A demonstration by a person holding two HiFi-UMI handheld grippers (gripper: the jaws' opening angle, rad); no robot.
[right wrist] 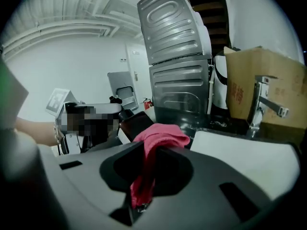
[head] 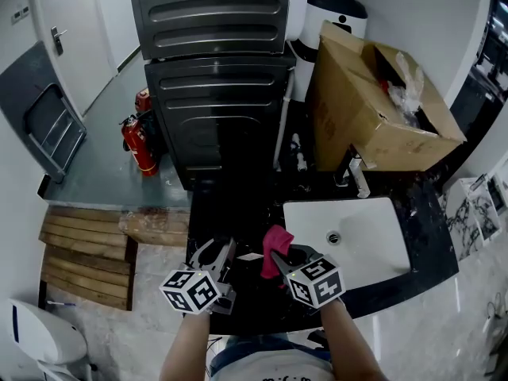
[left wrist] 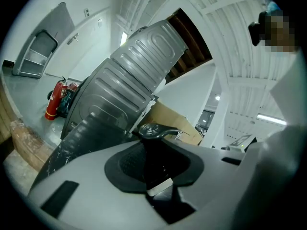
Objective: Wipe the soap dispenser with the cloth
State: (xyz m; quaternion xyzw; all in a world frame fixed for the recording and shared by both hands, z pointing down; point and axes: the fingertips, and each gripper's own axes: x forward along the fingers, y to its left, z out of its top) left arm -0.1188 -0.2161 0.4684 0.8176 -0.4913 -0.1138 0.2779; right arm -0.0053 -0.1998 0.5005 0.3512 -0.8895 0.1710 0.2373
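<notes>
A dark soap dispenser (left wrist: pixel 154 152) with a pump head stands between the jaws of my left gripper (left wrist: pixel 156 166), which is shut on its body; a white label shows low on it. In the head view the dispenser (head: pixel 248 265) sits over the black counter's front edge, with the left gripper (head: pixel 226 254) on its left. My right gripper (head: pixel 279 255) is shut on a pink cloth (head: pixel 275 247), just right of the dispenser. In the right gripper view the cloth (right wrist: pixel 158 139) hangs bunched over the jaws of that gripper (right wrist: pixel 153 164), and the brown bottle (right wrist: pixel 135 123) shows close behind it.
A white sink basin (head: pixel 373 236) with a chrome faucet (head: pixel 357 177) lies to the right in the black counter (head: pixel 429 213). An open cardboard box (head: pixel 373 109) stands behind it. Two stacked grey machines (head: pixel 218 94) rise ahead, and a red fire extinguisher (head: pixel 139 145) stands on the floor at the left.
</notes>
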